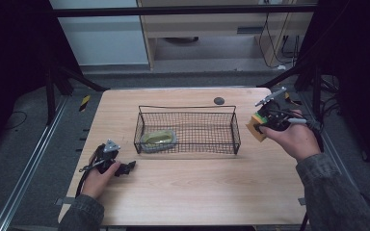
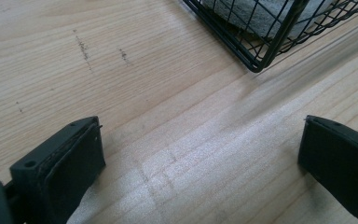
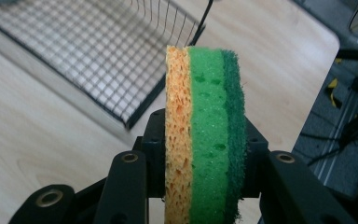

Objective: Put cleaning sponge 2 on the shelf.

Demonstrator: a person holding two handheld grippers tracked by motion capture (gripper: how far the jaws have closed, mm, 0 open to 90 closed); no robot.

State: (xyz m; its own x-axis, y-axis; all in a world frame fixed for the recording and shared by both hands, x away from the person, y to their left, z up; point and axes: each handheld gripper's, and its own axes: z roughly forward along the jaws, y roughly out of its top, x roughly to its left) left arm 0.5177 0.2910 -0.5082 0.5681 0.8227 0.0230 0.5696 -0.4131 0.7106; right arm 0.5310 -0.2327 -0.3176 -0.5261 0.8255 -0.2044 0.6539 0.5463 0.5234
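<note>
Right gripper (image 3: 200, 172) clamps sponge (image 3: 205, 121) edge-on across its layers; likely light, soft, compressible. Wire basket (image 3: 121, 60) ahead-left. Left gripper (image 2: 200, 158) released, empty.

One wire basket (image 1: 188, 129) at table (image 1: 192, 192) centre; two sponges: one (image 1: 158, 140) inside at its 9 o'clock, one (image 3: 205, 135) outside at 3 o'clock; two grippers (image 1: 125, 168) (image 1: 259, 126).

Basket (image 2: 279, 32) cut off; its grey contents (image 2: 256, 16) perhaps a sponge.
</note>
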